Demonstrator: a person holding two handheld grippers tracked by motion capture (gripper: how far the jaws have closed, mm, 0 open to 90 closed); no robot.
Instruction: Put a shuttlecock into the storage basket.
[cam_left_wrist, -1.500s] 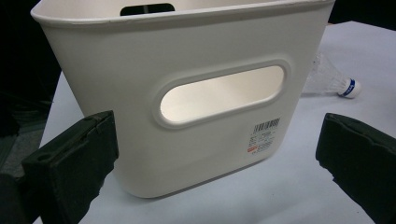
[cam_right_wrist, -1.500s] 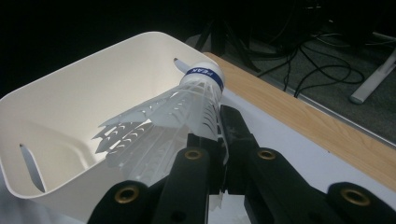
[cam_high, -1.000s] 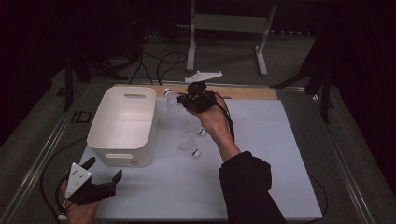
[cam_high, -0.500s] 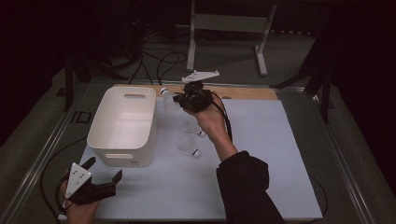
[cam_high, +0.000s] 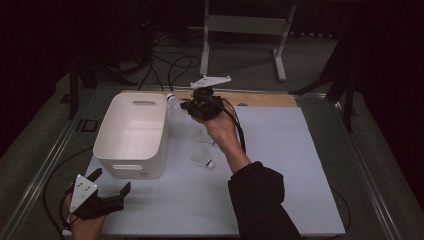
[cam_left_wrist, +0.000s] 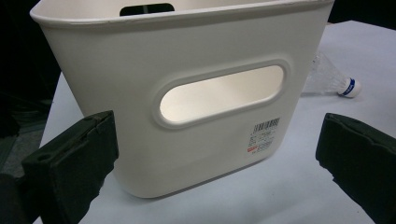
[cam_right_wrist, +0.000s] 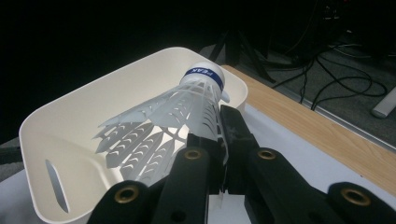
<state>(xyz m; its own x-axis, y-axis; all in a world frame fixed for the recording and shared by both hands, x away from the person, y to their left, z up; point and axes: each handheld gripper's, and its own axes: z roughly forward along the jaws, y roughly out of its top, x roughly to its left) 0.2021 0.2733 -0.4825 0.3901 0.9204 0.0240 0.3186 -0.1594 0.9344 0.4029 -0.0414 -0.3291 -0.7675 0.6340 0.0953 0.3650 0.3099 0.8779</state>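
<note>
The right gripper (cam_right_wrist: 219, 140) pinches a white feathery shuttlecock (cam_right_wrist: 163, 126) (blue band), now nearer the white bin (cam_right_wrist: 70, 140); the left gripper (cam_left_wrist: 215, 154) gapes wide, empty.

a white table top (cam_high: 280, 165) with a wooden strip (cam_high: 260, 99) along its far edge. on it, a white plastic bin (cam_high: 132, 135) stands at the left, and one shuttlecock (cam_high: 202, 157) lies just right of the bin.

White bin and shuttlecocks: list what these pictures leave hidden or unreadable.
- White bin: the near wall hides the floor below it in the high view.
- Bin label: print too small to read, left gripper view.
- Held shuttlecock: the right claw covers part of its skirt.
- Table shuttlecock: skirt partly behind the bin.
</note>
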